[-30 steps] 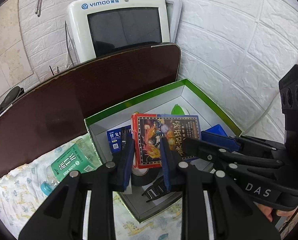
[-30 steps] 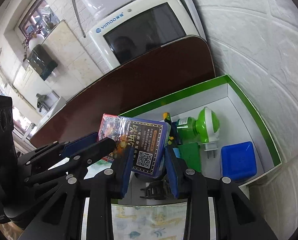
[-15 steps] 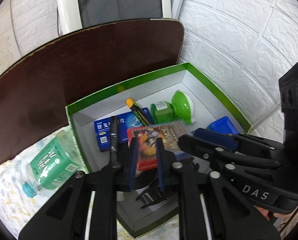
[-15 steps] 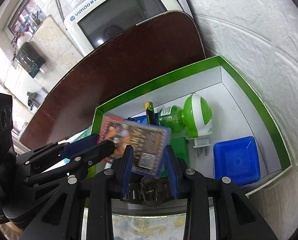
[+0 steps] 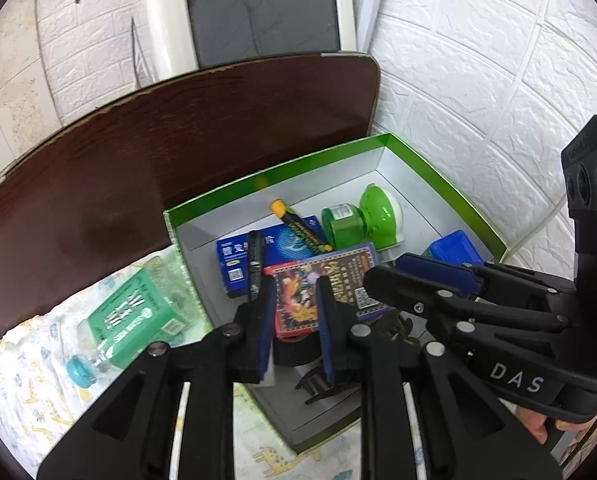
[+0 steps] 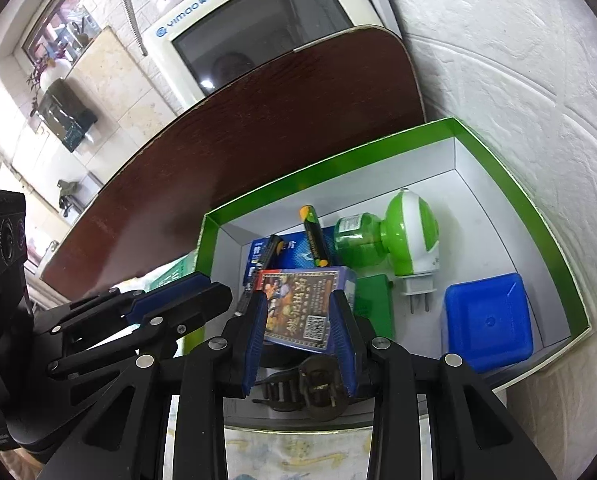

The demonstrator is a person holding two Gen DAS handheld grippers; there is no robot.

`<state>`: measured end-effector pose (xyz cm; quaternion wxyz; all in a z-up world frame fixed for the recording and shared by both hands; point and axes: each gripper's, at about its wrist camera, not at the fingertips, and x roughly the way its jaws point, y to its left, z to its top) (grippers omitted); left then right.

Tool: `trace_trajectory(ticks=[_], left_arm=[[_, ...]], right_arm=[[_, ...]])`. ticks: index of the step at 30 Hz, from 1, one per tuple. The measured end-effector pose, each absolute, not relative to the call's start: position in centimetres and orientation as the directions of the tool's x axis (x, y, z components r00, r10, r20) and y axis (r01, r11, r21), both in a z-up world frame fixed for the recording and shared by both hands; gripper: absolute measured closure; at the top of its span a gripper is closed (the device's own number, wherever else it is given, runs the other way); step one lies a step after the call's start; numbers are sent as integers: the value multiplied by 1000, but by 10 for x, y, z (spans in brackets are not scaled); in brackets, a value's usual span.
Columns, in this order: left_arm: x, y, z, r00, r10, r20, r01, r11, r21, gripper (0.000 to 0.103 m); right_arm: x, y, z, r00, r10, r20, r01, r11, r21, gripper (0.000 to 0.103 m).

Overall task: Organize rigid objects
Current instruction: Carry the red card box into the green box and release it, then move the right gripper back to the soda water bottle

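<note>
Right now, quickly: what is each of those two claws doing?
Left gripper: slightly open, seemingly gripping nothing.
Right gripper: closed on the flat blue-edged illustrated card box.

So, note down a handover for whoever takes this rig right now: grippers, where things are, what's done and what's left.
Right gripper: shut on the card pack, low inside the green box, over the black tape roll.
Left gripper: at the pack's other end; grip unclear.
Done: plug-in vaporizer, blue tub, pens, blue carton and hair clip are in the box.
Left: release the pack; the soda water bottle lies on the cloth outside the box, probably next.
</note>
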<state>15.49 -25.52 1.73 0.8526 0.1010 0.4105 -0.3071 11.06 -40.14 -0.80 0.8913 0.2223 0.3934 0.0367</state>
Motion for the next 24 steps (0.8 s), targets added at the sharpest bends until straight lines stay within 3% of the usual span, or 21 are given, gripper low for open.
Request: trace_trajectory(ticks=[6, 18, 21, 24], left_arm=[[156, -206, 29, 538, -426, -727, 537, 838, -94, 54], [176, -82, 8, 595, -310, -741, 290, 943, -162, 52], [182, -62, -9, 572, -294, -766, 252, 951, -178, 52], [189, -53, -28, 543, -293, -787, 230, 953, -196, 52]], right_arm=[[112, -376, 6, 693, 260, -673, 63, 907, 416, 68], [156, -289, 9, 611, 357, -707, -57, 910, 410, 66], [172, -270, 6, 587, 362, -724, -65, 912, 404, 50], [188, -255, 5, 574, 351, -740, -69, 921, 383, 49]])
